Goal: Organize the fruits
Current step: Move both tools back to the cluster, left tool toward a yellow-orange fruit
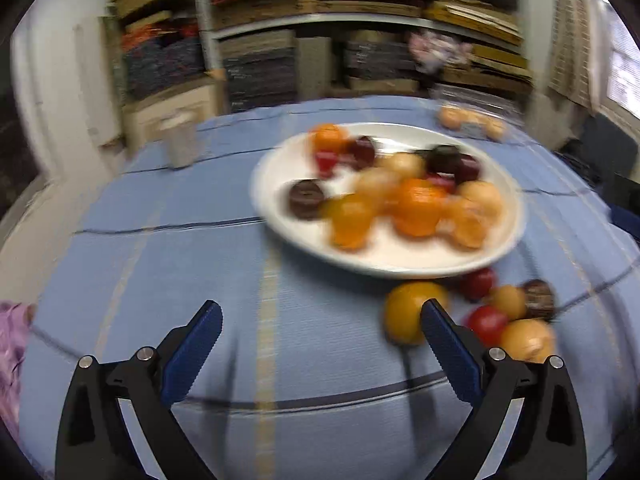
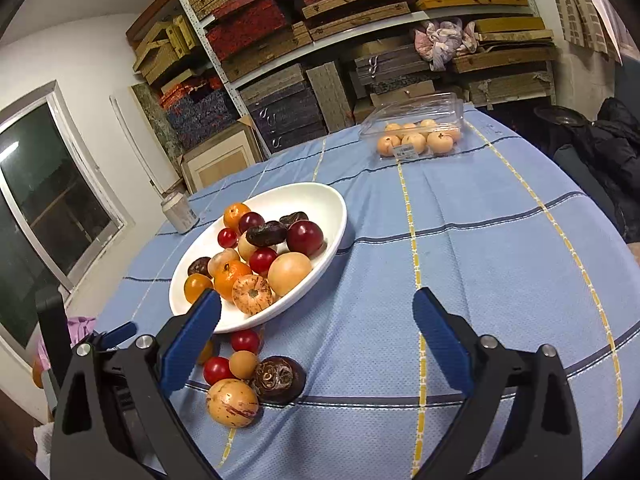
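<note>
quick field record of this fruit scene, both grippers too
surface: blue tablecloth
plate: white, piled with mixed fruit
loose fruit: small cluster on the cloth at the plate's near edge
clear box: lid open, pale round fruit inside, far side of the table
left gripper: open, empty
right gripper: open, empty

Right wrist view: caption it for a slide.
Open right gripper above a blue tablecloth, near a white plate of fruit and loose fruit.

We can read no text; a small label [image 2: 407,151] on the far clear fruit box [image 2: 416,120] is too blurred.
</note>
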Demonstrator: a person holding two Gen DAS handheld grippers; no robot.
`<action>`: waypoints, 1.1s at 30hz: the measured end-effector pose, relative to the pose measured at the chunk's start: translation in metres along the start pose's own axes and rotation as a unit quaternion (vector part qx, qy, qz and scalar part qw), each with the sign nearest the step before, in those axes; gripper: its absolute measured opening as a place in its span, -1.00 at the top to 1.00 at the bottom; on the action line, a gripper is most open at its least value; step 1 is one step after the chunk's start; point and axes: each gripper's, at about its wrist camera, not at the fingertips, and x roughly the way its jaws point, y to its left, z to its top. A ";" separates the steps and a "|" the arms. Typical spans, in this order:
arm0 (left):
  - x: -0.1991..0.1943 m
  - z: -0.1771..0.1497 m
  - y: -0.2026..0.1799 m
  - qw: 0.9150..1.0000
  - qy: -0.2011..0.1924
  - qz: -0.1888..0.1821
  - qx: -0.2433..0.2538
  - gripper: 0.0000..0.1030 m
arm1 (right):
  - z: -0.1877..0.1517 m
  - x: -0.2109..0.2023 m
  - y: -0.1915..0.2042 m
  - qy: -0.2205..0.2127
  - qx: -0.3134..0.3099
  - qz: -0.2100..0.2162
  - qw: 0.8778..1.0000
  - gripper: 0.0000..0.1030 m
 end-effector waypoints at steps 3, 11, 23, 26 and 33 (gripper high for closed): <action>0.002 -0.007 0.022 0.999 0.021 -0.021 -0.040 -0.93 | 0.001 -0.003 0.001 -0.003 0.003 0.008 1.000 -0.84; 0.000 -0.001 -0.014 0.999 -0.004 -0.031 0.019 -0.93 | 0.001 -0.004 0.007 -0.003 -0.009 0.010 1.000 -0.83; 0.027 0.005 -0.027 0.996 0.036 -0.066 0.039 -0.13 | 0.000 -0.004 0.006 0.002 -0.011 0.005 1.000 -0.84; 0.030 0.006 -0.027 0.995 0.042 -0.083 0.036 0.12 | 0.000 -0.001 0.006 0.005 -0.011 0.004 1.000 -0.84; 0.020 0.002 -0.014 0.996 0.030 -0.084 0.022 0.27 | -0.008 0.008 0.015 0.036 -0.043 0.004 0.998 -0.84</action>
